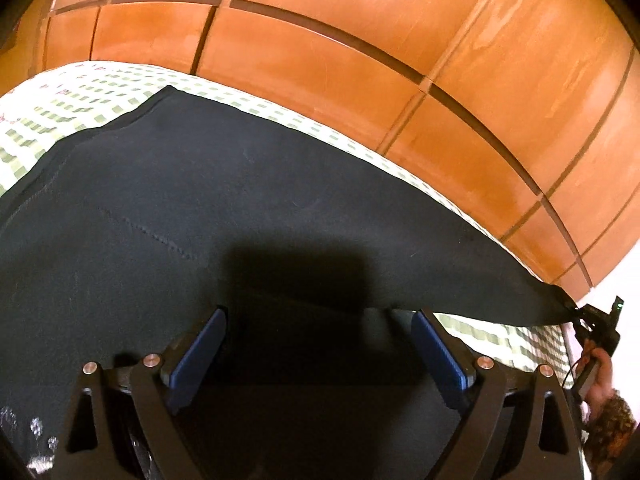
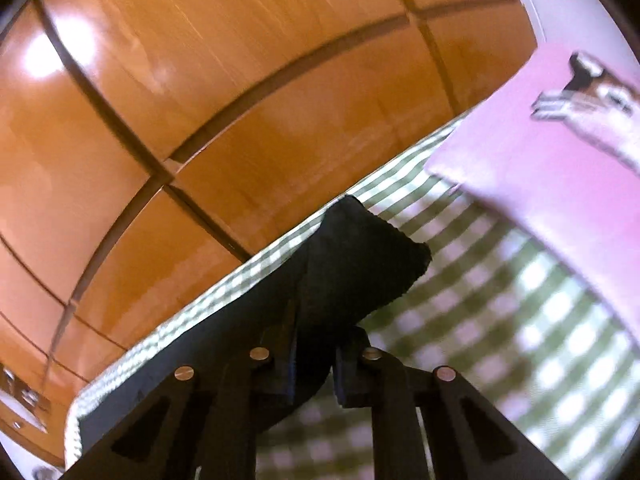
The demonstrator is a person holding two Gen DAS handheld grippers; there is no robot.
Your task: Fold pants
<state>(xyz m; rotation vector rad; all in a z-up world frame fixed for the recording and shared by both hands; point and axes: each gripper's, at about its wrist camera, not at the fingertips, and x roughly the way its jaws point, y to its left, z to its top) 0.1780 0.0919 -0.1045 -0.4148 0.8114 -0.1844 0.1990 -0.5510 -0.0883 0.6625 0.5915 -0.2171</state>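
On the checked sheet (image 1: 48,120) my dark pants (image 1: 248,200) lie spread flat along the edge next to the orange wooden panels (image 1: 320,48). My left tool (image 1: 316,344) hangs over them with its blue pads (image 1: 440,356) wide apart, nothing between them. My right tool (image 2: 316,364) is clamped on one end of the pants (image 2: 360,264) (the cloth bunches up past the tips), lifted off the sheet (image 2: 500,340) near a pink pillow (image 2: 560,184).

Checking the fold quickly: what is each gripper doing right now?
Left gripper: open, holding nothing, over the pants.
Right gripper: shut on the pants' end.
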